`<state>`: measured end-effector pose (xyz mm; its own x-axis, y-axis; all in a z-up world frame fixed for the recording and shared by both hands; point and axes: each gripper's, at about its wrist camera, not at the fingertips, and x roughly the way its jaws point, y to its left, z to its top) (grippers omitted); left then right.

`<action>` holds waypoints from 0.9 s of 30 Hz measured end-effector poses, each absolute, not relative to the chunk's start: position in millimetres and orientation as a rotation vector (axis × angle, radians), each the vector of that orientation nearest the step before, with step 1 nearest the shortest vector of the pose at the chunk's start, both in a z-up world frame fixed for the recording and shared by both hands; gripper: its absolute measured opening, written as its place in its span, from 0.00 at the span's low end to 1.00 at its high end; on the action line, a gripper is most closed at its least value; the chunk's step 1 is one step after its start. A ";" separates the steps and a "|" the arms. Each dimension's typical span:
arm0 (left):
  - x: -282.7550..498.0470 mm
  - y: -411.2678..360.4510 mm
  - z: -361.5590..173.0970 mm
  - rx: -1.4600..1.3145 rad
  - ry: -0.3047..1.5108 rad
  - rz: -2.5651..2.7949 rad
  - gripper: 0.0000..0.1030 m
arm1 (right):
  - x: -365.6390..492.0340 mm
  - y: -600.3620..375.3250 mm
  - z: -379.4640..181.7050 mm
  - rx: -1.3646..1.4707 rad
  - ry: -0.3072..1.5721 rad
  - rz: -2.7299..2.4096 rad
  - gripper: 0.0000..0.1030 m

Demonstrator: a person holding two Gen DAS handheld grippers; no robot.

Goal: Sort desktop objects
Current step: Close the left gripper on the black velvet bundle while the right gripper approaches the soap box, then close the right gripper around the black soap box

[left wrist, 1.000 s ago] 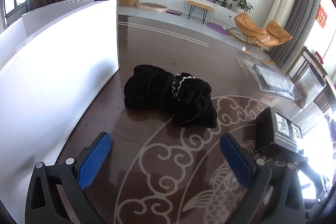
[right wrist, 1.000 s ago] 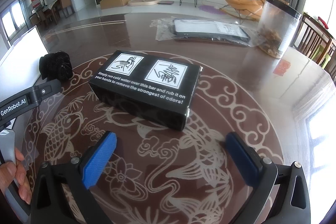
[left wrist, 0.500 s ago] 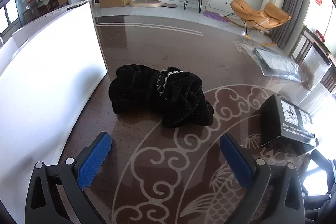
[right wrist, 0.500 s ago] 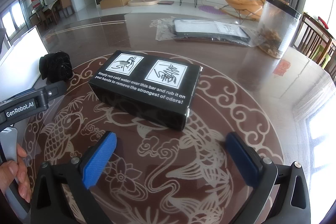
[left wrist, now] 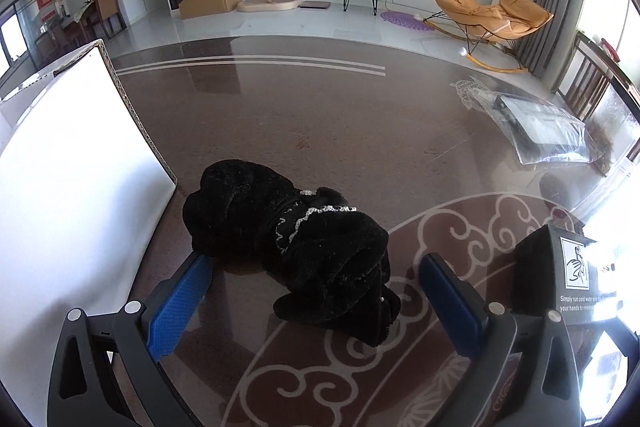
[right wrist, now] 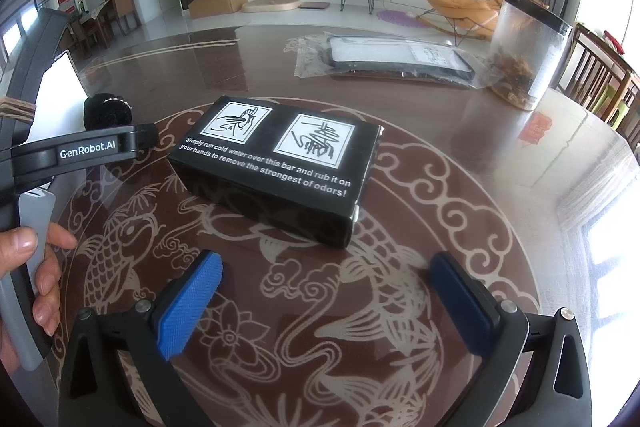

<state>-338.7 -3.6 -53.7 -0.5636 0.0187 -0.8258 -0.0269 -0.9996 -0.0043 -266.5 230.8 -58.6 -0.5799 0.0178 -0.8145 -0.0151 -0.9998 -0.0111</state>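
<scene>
Black plush bundle (left wrist: pixel 292 247) with silver trim; black box (right wrist: pixel 276 171), white lettering.

The dark brown glossy counter (right wrist: pixel 460 163) with pale inlaid fish and cloud patterns mirrors the room like polished glass, while the crumpled black plush cloth bundle (left wrist: pixel 292 247) on it looks soft and matt, with a thin silvery trim. Right of the bundle, the black printed cardboard box (right wrist: pixel 276 167) has a slight sheen. The fingers (left wrist: pixel 180 307) wear blue ribbed rubbery pads on matt black plastic.
</scene>
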 end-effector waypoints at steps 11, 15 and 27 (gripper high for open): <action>-317.2 -16.5 -48.9 -1.327 -0.066 2.791 0.38 | -266.0 232.2 -58.5 -1.425 0.004 2.768 1.00; -298.1 -20.7 -48.3 -1.300 -0.058 2.736 0.32 | -266.0 232.4 -58.5 -1.424 0.006 2.766 1.00; -199.4 -37.9 -45.2 -1.247 0.003 2.595 0.32 | -264.8 237.0 -58.7 -1.411 0.028 2.746 1.00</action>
